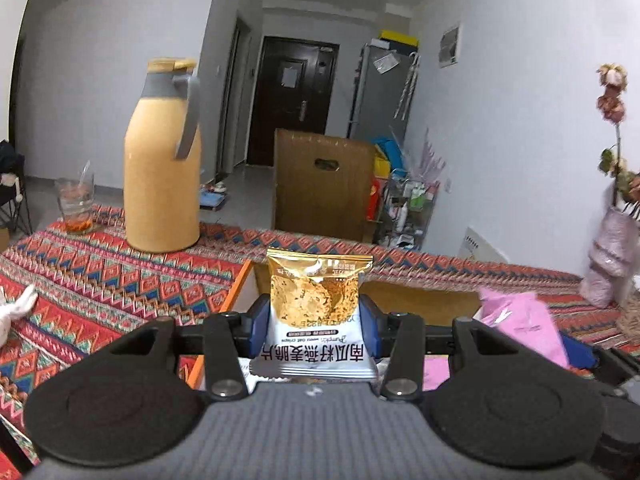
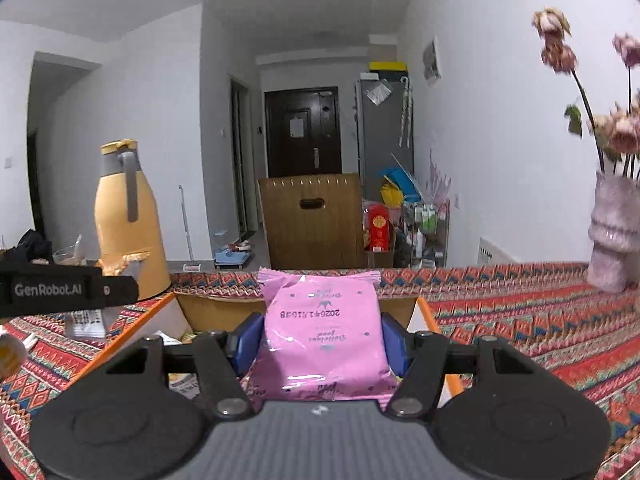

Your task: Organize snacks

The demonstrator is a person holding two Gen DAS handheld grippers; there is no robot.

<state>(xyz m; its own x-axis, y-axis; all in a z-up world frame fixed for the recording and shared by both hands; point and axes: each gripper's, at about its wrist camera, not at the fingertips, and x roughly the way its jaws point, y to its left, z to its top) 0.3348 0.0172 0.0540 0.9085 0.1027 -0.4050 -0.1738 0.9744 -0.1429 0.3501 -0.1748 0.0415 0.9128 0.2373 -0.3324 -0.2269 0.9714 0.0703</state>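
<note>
1. Gold and white foil marked the oat-crisp packet (image 1: 318,316) in the left wrist view, pinched upright between the blue pads (image 1: 259,330) of the left gripper (image 1: 316,332), jaws narrowed onto its sides. It hung over the orange-edged cardboard box (image 1: 240,280), which lay at 12 o'clock just beyond the fingers, so this packet seemed not yet stowed. The yellow thermos (image 1: 162,160) stood at 10 o'clock on the patterned tablecloth (image 1: 100,272).

2. Pink film wrapped the snack pouch (image 2: 322,332) in the right wrist view, clamped likewise in the right gripper (image 2: 322,344), held level above the same box (image 2: 430,316). A few packets showed inside at 9 o'clock, suggesting the sorting was partly done. The left gripper's body (image 2: 68,290) crossed at 9 o'clock, and a vase (image 2: 614,236) stood at 2 o'clock.
</note>
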